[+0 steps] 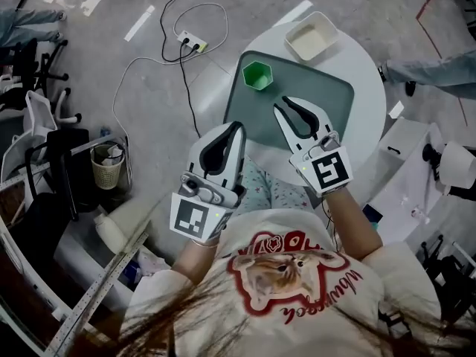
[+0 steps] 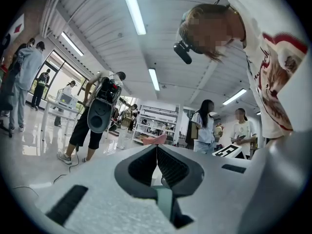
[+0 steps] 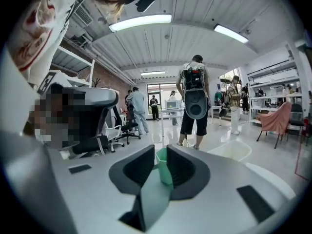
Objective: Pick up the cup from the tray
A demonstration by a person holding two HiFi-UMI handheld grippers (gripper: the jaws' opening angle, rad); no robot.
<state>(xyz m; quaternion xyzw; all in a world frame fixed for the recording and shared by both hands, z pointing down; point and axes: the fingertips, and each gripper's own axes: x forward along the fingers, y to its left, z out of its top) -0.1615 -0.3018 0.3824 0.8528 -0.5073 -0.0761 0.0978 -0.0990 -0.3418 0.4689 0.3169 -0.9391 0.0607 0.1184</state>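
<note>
A green hexagonal cup (image 1: 257, 75) stands upright near the far left corner of a grey-green tray (image 1: 327, 95) on a round white table (image 1: 368, 65). My right gripper (image 1: 280, 104) hovers over the tray, just near and right of the cup, its jaws drawn together with nothing held. In the right gripper view the cup (image 3: 164, 165) shows straight ahead, beyond the tips of the right gripper (image 3: 161, 152). My left gripper (image 1: 238, 125) sits at the tray's near left edge, shut and empty. The left gripper (image 2: 157, 147) points out into the room.
A white square container (image 1: 312, 36) sits on the table beyond the tray and also appears as the container (image 3: 233, 150). On the floor lie a power strip (image 1: 192, 44) with cables, and a wastebasket (image 1: 108, 166) stands to the left. Several people stand around the room.
</note>
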